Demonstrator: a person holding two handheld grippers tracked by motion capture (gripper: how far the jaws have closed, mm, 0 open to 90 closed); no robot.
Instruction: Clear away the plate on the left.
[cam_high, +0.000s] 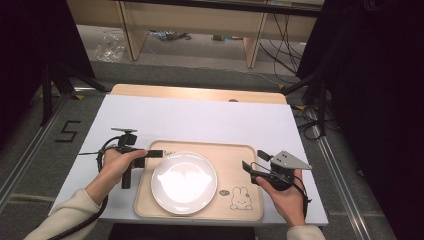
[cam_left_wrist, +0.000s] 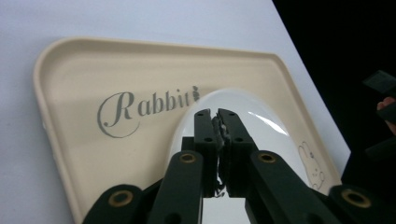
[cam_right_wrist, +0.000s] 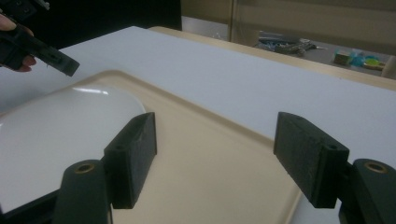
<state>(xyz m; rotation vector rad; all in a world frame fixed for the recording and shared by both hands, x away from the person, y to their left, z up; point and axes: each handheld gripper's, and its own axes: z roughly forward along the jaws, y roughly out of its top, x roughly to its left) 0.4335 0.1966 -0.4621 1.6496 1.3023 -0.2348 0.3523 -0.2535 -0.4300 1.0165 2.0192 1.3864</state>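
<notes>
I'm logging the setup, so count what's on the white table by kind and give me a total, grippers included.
Trays: 1, the beige tray
Plates: 1, the white plate on the tray
Grippers: 2, the left gripper shut over the plate's rim, the right gripper open over the tray's right edge
Total: 4

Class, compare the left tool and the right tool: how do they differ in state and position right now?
The left tool has its jaws pressed shut with nothing between them; the right tool has its jaws wide apart. The left tool reaches over the white plate at the tray's left side, while the right tool sits at the tray's right edge, short of the plate. Both are black, hand-held, and point inward at the tray.
</notes>
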